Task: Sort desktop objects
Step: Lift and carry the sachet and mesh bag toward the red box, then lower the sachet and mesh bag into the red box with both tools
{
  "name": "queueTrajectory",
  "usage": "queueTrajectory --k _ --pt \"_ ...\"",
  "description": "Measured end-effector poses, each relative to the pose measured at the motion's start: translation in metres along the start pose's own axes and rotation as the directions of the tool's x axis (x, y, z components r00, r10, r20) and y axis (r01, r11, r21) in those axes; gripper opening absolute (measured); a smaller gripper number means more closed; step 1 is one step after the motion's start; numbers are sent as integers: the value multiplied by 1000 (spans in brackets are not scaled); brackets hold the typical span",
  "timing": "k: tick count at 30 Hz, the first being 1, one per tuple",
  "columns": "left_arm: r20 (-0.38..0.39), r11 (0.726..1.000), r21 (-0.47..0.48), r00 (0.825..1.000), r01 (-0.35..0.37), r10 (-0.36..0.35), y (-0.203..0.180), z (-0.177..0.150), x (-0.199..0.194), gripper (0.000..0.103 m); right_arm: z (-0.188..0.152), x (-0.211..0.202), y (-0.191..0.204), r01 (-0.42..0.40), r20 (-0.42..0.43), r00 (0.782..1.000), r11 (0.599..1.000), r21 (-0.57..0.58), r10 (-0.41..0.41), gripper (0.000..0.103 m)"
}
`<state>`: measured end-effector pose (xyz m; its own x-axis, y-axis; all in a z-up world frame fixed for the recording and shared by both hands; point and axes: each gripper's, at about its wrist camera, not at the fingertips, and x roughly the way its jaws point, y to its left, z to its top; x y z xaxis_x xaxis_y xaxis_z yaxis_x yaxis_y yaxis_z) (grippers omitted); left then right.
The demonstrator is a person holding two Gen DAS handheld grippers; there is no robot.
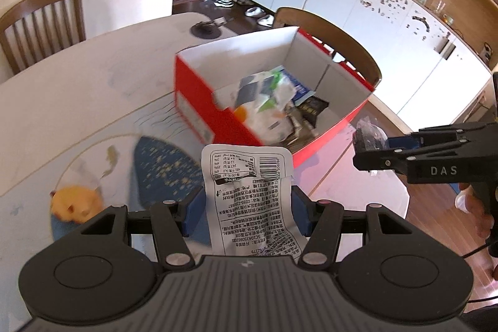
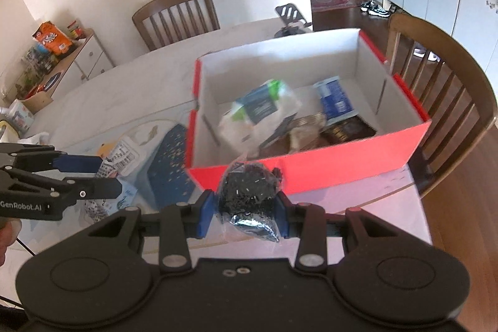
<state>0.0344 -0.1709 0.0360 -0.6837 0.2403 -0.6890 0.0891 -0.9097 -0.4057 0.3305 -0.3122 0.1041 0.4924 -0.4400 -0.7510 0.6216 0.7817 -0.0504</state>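
My left gripper (image 1: 246,206) is shut on a white snack packet (image 1: 246,176) printed with a barcode and black text, held upright just short of the red box (image 1: 193,105). The box has a white inside and holds several packets (image 1: 270,101). At the right edge of the left wrist view, my right gripper (image 1: 370,150) holds a dark bundle (image 1: 368,134). In the right wrist view, my right gripper (image 2: 247,207) is shut on that black speckled item in a clear wrapper (image 2: 249,192), in front of the red box (image 2: 326,173). My left gripper (image 2: 107,176) shows at the left with the white packet (image 2: 119,154).
A blue speckled mat (image 1: 165,167) and a yellow toy (image 1: 76,203) lie on the white table (image 1: 93,77) left of the box. Wooden chairs (image 2: 177,14) stand at the far side and beside the box (image 2: 448,89). A phone stand (image 1: 207,28) sits at the far edge.
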Motion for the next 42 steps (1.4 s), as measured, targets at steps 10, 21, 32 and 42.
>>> queueTrajectory --k 10,21,32,42 --pt "-21 998 53 999 25 -24 -40 27 24 57 19 -6 -39 14 26 1000 1000 -18 -14 39" --pt "-46 993 112 998 44 -39 -75 51 49 57 47 -6 -72 30 51 998 999 -43 -27 39" --pt "-70 990 135 997 50 -41 -95 76 78 57 80 21 -92 38 36 999 997 -73 -36 39" --pt "-95 988 147 995 47 -33 -102 98 103 57 104 47 -96 37 27 999 993 -109 -35 39"
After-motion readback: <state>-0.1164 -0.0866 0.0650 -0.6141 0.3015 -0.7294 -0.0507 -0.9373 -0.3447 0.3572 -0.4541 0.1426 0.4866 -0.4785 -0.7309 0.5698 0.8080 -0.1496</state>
